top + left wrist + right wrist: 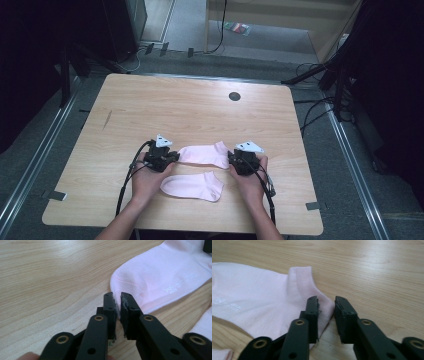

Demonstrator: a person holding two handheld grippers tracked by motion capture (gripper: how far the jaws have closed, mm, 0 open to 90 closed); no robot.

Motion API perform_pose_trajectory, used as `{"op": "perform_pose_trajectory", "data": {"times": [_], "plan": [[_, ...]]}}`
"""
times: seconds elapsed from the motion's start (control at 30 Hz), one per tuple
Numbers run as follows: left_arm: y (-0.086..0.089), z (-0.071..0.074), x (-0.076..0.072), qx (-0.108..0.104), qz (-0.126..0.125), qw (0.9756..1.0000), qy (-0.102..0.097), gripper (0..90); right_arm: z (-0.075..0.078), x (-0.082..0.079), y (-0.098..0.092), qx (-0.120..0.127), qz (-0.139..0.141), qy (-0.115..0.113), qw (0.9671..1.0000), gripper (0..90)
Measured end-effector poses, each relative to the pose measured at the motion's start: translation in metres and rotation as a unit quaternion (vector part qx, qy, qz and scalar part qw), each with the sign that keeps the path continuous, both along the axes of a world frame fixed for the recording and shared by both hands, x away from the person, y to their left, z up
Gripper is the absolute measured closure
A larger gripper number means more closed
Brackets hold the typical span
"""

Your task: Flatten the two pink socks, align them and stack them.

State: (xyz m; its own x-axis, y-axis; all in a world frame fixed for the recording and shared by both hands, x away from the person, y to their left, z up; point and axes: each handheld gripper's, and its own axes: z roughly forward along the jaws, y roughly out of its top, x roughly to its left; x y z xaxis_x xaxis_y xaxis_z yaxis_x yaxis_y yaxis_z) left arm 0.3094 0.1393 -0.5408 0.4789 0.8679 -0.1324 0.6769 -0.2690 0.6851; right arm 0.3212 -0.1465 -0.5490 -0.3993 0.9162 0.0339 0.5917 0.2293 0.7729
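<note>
On the bench [150, 110], two pink socks lie flat near the front edge: the far sock [204, 154] stretches between both tools, the near sock [192, 186] just in front of it. Both look light, soft and floppy, so best pinched at toe end or cuff [305, 282]. Left hand-held gripper [118, 298] sits at the far sock's toe [125, 281], jaws nearly closed with no cloth clearly caught; right hand-held gripper [325, 302] stands slightly open with the cuff's corner between its jaws, not yet pinched.
</note>
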Motion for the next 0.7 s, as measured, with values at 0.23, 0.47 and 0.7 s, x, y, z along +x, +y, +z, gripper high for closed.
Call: {"op": "perform_pose_trajectory", "data": {"times": [0.23,0.47,0.7], "plan": [[0.000,0.001,-0.001,-0.012,-0.004,0.9999,-0.010,82.0,0.003,-0.002,-0.002,0.031,0.006,-0.001,0.9995,69.4],[-0.004,0.005,0.005,-0.027,0.012,0.9992,-0.028,59.2,0.007,0.006,0.002,0.026,0.019,0.002,0.9995,45.5],[-0.008,-0.001,0.006,0.008,0.029,0.9993,-0.023,58.6,0.006,0.006,0.013,-0.008,0.032,0.001,0.9995,49.5]]}}
